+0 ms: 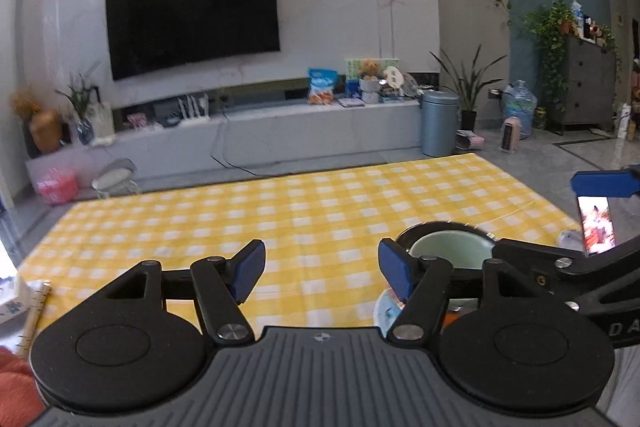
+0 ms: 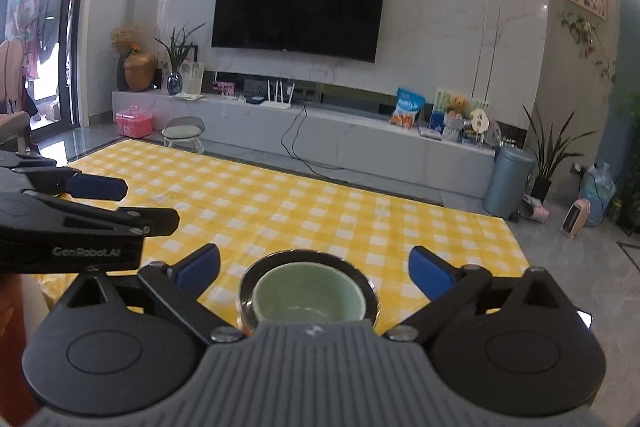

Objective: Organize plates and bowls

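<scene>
A pale green bowl (image 2: pixel 308 297) sits nested inside a darker, shiny-rimmed bowl (image 2: pixel 370 291) on the yellow checked tablecloth (image 2: pixel 320 211). My right gripper (image 2: pixel 316 263) is open wide just above and behind it, with nothing touching its blue pads. In the left wrist view the same green bowl (image 1: pixel 448 249) lies to the right of my left gripper (image 1: pixel 322 263), which is open and empty over bare cloth (image 1: pixel 280 211). The edge of a white patterned dish (image 1: pixel 385 309) peeks out under the left gripper's right finger. Each gripper shows at the side of the other's view.
A lit phone screen (image 1: pixel 596 227) stands at the table's right edge. A rolled paper and a box (image 1: pixel 36 307) lie at the near left corner. Beyond the table are a TV wall, a low cabinet, a bin (image 2: pixel 508 179) and potted plants.
</scene>
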The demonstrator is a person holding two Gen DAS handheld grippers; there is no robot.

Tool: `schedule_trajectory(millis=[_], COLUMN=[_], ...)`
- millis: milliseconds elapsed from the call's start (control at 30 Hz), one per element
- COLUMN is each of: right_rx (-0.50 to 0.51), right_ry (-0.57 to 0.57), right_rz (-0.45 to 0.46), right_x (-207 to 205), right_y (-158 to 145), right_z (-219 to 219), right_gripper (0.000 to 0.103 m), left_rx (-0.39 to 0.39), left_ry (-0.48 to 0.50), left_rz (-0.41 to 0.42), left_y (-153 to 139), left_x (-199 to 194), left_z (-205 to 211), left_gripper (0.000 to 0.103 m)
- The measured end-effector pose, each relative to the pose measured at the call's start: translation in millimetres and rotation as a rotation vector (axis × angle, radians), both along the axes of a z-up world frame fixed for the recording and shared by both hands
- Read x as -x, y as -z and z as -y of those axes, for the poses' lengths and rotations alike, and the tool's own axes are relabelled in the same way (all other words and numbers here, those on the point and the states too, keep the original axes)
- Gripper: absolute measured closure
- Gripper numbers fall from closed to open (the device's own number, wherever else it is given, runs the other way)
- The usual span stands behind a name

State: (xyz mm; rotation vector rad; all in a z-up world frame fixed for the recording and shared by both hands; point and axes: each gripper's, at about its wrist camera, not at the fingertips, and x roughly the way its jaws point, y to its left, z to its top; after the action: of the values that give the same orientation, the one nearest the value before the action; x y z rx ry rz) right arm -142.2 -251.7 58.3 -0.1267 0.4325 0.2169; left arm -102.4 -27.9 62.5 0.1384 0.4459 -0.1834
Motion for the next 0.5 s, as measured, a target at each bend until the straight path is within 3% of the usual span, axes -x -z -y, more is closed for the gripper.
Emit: schedule_trajectory(millis=[267,500], right_rx=[-0.047,-0.091], right_ry=[0.051,0.074], right_rz=[-0.033,-0.048], right_x=[19,16], right_y=[24,41], right_z=[-8,-6], right_gripper=[0.003,0.003], left_rx=[-0.054,-0.059], left_ry=[-0.017,-0.018], left_rz=[0.042,-0.016], left_y=[18,30], left_x=[21,12], left_z=[3,3], left_gripper=[0.018,0.017])
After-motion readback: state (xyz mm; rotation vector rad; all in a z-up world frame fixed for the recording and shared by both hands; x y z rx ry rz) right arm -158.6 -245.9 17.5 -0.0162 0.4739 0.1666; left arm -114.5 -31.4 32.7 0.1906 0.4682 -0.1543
